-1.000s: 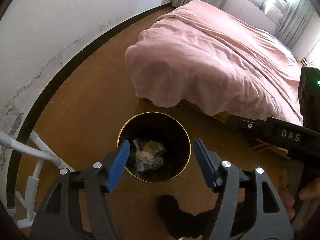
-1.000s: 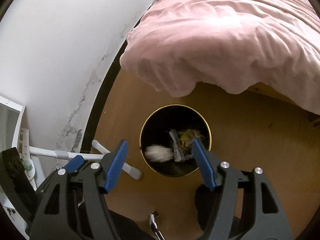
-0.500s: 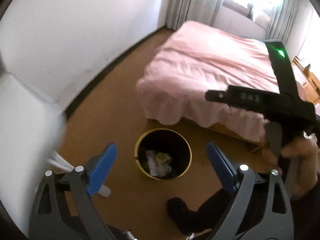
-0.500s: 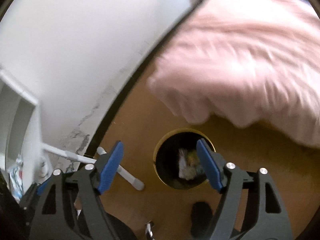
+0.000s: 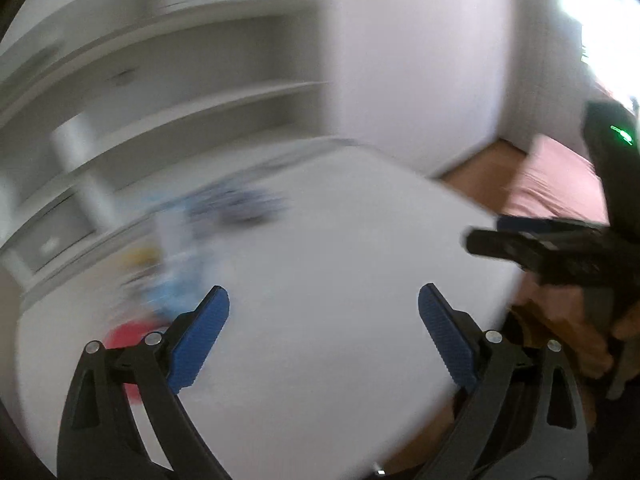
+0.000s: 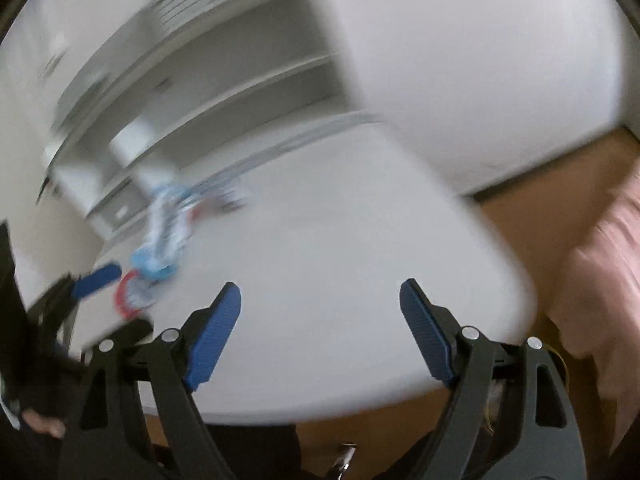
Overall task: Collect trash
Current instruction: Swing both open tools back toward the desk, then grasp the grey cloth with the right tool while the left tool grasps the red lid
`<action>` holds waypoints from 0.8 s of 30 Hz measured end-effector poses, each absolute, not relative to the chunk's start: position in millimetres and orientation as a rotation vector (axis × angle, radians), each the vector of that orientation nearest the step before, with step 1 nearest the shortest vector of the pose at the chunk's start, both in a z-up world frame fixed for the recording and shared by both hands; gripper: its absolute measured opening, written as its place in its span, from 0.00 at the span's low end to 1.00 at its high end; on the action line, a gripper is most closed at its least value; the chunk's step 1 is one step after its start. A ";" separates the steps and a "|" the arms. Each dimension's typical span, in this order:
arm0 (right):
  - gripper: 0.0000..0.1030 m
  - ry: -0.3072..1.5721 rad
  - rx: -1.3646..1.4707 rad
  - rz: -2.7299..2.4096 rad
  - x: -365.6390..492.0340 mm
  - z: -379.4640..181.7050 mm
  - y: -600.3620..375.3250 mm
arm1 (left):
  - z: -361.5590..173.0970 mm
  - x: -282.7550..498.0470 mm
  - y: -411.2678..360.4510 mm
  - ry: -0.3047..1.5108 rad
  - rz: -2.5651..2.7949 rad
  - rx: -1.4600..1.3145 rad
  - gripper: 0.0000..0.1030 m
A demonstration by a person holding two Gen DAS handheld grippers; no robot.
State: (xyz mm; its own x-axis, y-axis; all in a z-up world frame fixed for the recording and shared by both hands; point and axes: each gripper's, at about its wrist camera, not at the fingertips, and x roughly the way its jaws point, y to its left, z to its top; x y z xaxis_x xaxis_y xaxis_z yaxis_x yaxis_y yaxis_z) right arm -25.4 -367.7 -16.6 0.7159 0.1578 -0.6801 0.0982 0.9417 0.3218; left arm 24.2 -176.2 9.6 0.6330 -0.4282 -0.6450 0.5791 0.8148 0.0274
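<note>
Left gripper (image 5: 323,320) and right gripper (image 6: 320,308) over white worktop (image 5: 340,264): jaws opening wide, empty; blurred litter (image 6: 168,236) far left.

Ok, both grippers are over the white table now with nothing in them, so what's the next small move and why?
Probably swing the left gripper toward the blurred blue, red and white clutter at the far left of the white table. Both it and the right gripper are empty, jaws opening, and that pile looks like the nearest likely trash.
</note>
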 end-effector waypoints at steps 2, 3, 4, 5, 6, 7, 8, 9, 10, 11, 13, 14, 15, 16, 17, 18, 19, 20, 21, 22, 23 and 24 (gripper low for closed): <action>0.77 0.804 0.311 0.117 -1.4 -18.2 -330.2 | 5.7 43.1 -123.1 0.704 -0.455 0.173 0.90; 0.77 0.820 0.289 0.168 10.9 -21.4 -308.5 | 3.4 50.4 -99.4 0.718 -0.413 0.146 0.90; 0.77 0.833 0.265 0.213 22.2 -24.0 -287.0 | 1.5 55.9 -80.0 0.728 -0.362 0.125 0.90; 0.77 0.841 0.248 0.239 29.2 -24.6 -272.8 | 0.2 59.5 -64.8 0.733 -0.330 0.109 0.90; 0.77 0.852 0.220 0.280 37.6 -27.4 -252.9 | -2.6 62.2 -44.6 0.741 -0.291 0.087 0.90; 0.77 0.865 0.196 0.317 45.5 -30.4 -235.4 | -6.1 61.7 -30.9 0.750 -0.264 0.071 0.90; 0.77 0.874 0.184 0.336 51.6 -32.0 -225.8 | -9.4 60.8 -16.3 0.755 -0.247 0.059 0.90; 0.77 0.888 0.167 0.363 58.2 -35.9 -211.1 | -11.6 60.6 -7.0 0.762 -0.231 0.047 0.90; 0.77 0.901 0.154 0.383 61.7 -39.3 -200.1 | -13.6 60.9 4.8 0.772 -0.214 0.035 0.90; 0.77 0.917 0.142 0.403 67.1 -43.9 -189.5 | -15.4 60.5 13.5 0.776 -0.202 0.024 0.90; 0.74 0.931 0.133 0.417 73.6 -47.8 -178.1 | -20.2 58.2 26.1 0.784 -0.182 0.012 0.90; 0.71 0.937 0.135 0.422 77.4 -50.0 -170.9 | -22.8 57.3 34.4 0.785 -0.183 0.008 0.90; 0.68 0.944 0.143 0.431 80.6 -52.1 -168.3 | -25.6 56.9 36.7 0.789 -0.188 0.006 0.90; 0.67 0.950 0.147 0.440 83.7 -54.2 -165.5 | -29.3 56.9 36.2 0.793 -0.191 0.007 0.90; 0.63 0.954 0.151 0.442 86.4 -56.7 -164.7 | -32.3 56.5 36.5 0.796 -0.194 0.010 0.90; 0.60 0.958 0.157 0.439 89.9 -58.7 -163.4 | -33.6 55.0 37.3 0.798 -0.197 0.016 0.90; 0.59 0.964 0.169 0.441 93.3 -61.0 -162.7 | -36.9 54.5 35.2 0.800 -0.202 0.026 0.90; 0.55 0.970 0.180 0.445 94.8 -63.3 -162.8 | -39.0 53.2 36.7 0.802 -0.208 0.033 0.90; 0.50 0.979 0.196 0.448 97.4 -66.1 -164.1 | -41.2 52.4 35.1 0.804 -0.213 0.039 0.90; 0.48 0.982 0.204 0.453 99.9 -67.9 -163.2 | -41.7 53.5 33.0 0.805 -0.218 0.043 0.90; 0.40 0.985 0.213 0.463 100.6 -68.6 -163.5 | -41.9 54.5 31.1 0.805 -0.220 0.045 0.90; 0.27 0.976 0.229 0.477 99.1 -66.6 -164.6 | -42.3 55.1 29.6 0.805 -0.223 0.046 0.90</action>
State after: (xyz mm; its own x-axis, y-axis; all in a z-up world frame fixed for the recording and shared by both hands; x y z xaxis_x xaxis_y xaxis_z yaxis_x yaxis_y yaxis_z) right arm 99.1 -164.6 -66.6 0.4678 0.4858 -0.7384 -0.2845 0.8737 0.3946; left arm 55.1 29.6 -42.3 0.6712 -0.1803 -0.7190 0.2152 0.9756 -0.0437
